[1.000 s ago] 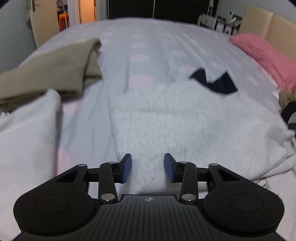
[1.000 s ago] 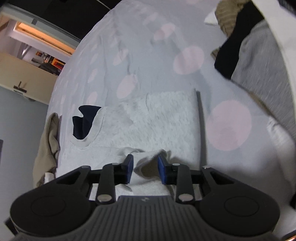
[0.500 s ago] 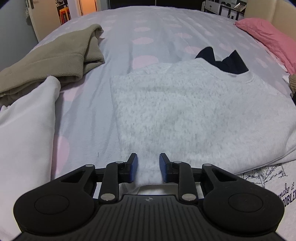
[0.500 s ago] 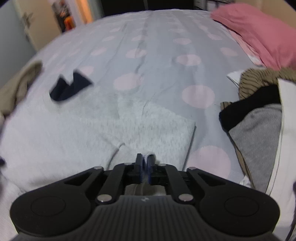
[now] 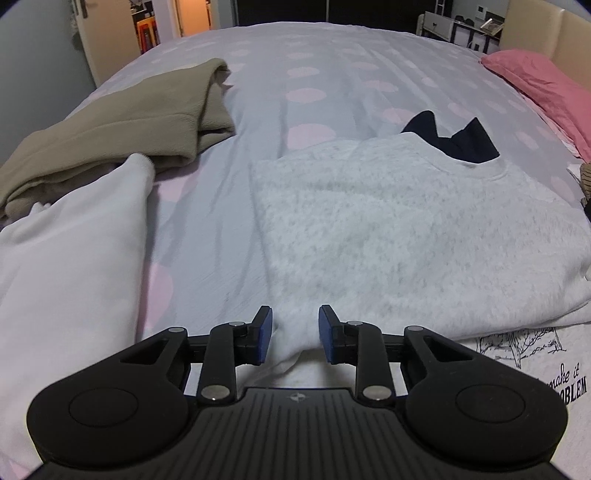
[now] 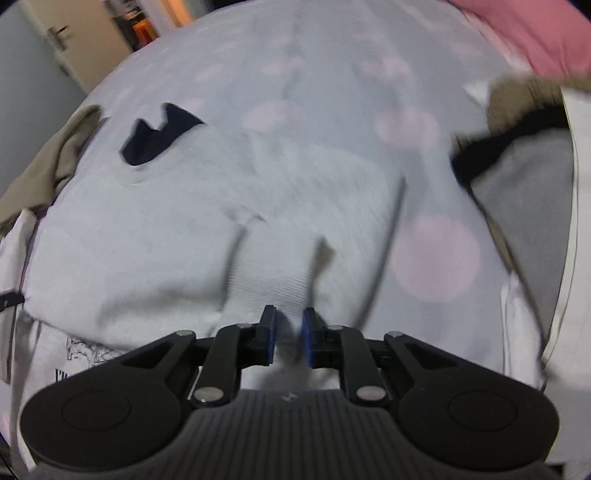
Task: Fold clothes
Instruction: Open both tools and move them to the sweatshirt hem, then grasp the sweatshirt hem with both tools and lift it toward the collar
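Two blue-padded fingers of the left gripper [image 5: 293, 334] stand spread in the left wrist view, with the near hem of one light grey sweatshirt [image 5: 406, 229] lying between them; the pads are apart from the cloth on both sides. That sweatshirt lies flat on the polka-dot bedspread [image 5: 325, 66], collar away from the camera, and one dark navy garment [image 5: 452, 142] shows at its neckline. Three more pieces of clothing are seen here: one olive-tan garment [image 5: 122, 129] bunched at far left, one white garment [image 5: 66, 266] on the near left, its sleeve end touching the tan one, and one white printed T-shirt [image 5: 532, 354] under the sweatshirt's near right edge. One pink pillow [image 5: 543, 88] lies at far right by the headboard [image 5: 543, 29].

One blurred picture comes from the right wrist view. The right gripper [image 6: 288, 341] has its fingers set narrowly apart, with the ribbed cuff of the sweatshirt's [image 6: 155, 240] sleeve [image 6: 280, 266] running between them; whether the pads bite the cloth I cannot tell. Only this view shows that sleeve folded across the sweatshirt's body, and one heap of clothes [image 6: 524, 177] at right with tan, black, grey and white layers. The navy garment [image 6: 159, 136] and printed T-shirt [image 6: 88, 354] show again; the white garment on the left does not show clearly.
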The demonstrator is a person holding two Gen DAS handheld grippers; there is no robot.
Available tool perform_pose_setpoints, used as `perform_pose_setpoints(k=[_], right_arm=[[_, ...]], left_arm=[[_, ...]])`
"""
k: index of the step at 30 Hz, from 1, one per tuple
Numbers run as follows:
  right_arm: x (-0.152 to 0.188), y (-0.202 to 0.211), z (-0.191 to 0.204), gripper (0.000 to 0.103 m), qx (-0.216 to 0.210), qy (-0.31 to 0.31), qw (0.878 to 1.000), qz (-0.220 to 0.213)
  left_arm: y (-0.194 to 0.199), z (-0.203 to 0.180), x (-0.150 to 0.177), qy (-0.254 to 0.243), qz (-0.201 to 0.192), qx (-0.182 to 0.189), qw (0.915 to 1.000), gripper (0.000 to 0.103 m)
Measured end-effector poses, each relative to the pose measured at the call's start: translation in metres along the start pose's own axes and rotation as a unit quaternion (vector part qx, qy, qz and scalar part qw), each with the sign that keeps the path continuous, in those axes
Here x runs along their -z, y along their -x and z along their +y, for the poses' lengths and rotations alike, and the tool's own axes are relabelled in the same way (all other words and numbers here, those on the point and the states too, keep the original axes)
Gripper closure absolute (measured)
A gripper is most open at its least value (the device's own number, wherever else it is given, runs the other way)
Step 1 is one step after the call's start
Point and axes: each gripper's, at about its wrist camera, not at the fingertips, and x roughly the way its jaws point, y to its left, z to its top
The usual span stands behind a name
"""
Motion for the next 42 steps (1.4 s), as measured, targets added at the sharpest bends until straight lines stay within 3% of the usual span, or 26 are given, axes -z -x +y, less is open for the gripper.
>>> perform_pose_setpoints(k=[3,6,14,19,23,31,35,36,38,39,40,42], right_arm=[[-0.001,0.008,-0.003,0.082,-0.006,-0.007,1.0,-0.003],[0.003,0.025,0.003,0.067,-0.014,0.017,1.0,-0.019],[0.043,0.042,-0.004,0.062,-0.011,0.059,0.998,0.023],[0.073,0.055,-0.012,0.042,-0.001,0.066,0.997,0.041],[0.096,0.059,-0.016,0.042,0.005,0.066,0.996,0.061],[0.143,0.055,-0.019,0.042,0.006,0.058,0.991,0.123],[0.169,0.061,-0.01,0.042,0.008,0.076,0.986,0.151],[0.176,0.063,-0.007,0.042,0.009,0.08,0.984,0.158],[0.188,0.068,-0.003,0.055,0.012,0.09,0.981,0.17],[0.194,0.072,-0.001,0.068,0.014,0.095,0.98,0.173],[0.198,0.076,0.0,0.08,0.018,0.099,0.98,0.169],[0.2,0.088,0.0,0.092,0.025,0.103,0.982,0.154]], left_arm=[[0.011,0.006,0.006,0.003,-0.001,0.0,1.0,0.059],[0.019,0.012,0.016,-0.009,0.016,-0.003,0.9998,0.058],[0.026,0.022,0.058,-0.041,0.077,-0.037,0.9955,0.054],[0.025,0.028,0.084,-0.046,0.121,-0.053,0.9902,0.054],[0.028,0.034,0.102,-0.028,0.147,-0.054,0.9872,0.054],[0.046,0.016,0.133,-0.037,0.182,-0.051,0.9813,0.056],[0.051,0.008,0.147,-0.037,0.212,-0.042,0.9756,0.069],[0.054,0.007,0.148,-0.038,0.213,-0.041,0.9755,0.074],[0.059,0.005,0.151,-0.04,0.213,-0.038,0.9754,0.087],[0.061,0.005,0.151,-0.036,0.212,-0.036,0.9758,0.096],[0.065,0.007,0.15,-0.03,0.209,-0.033,0.9769,0.098],[0.074,0.011,0.148,-0.014,0.195,-0.027,0.9802,0.1]])
